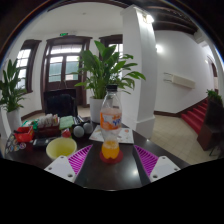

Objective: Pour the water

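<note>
The tool [110, 160] stands wide open, holding nothing, with the clear plastic bottle [111, 125] upright on the tabletop [110, 178] between its fingers; likely light, slippery, squashable, best gripped mid-body.

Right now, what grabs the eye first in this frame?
The clear bottle with orange liquid at its base, standing on the dark table between the open fingers. Next, the yellow bowl just beyond the left finger, and the tall leafy plant behind the bottle.
</note>
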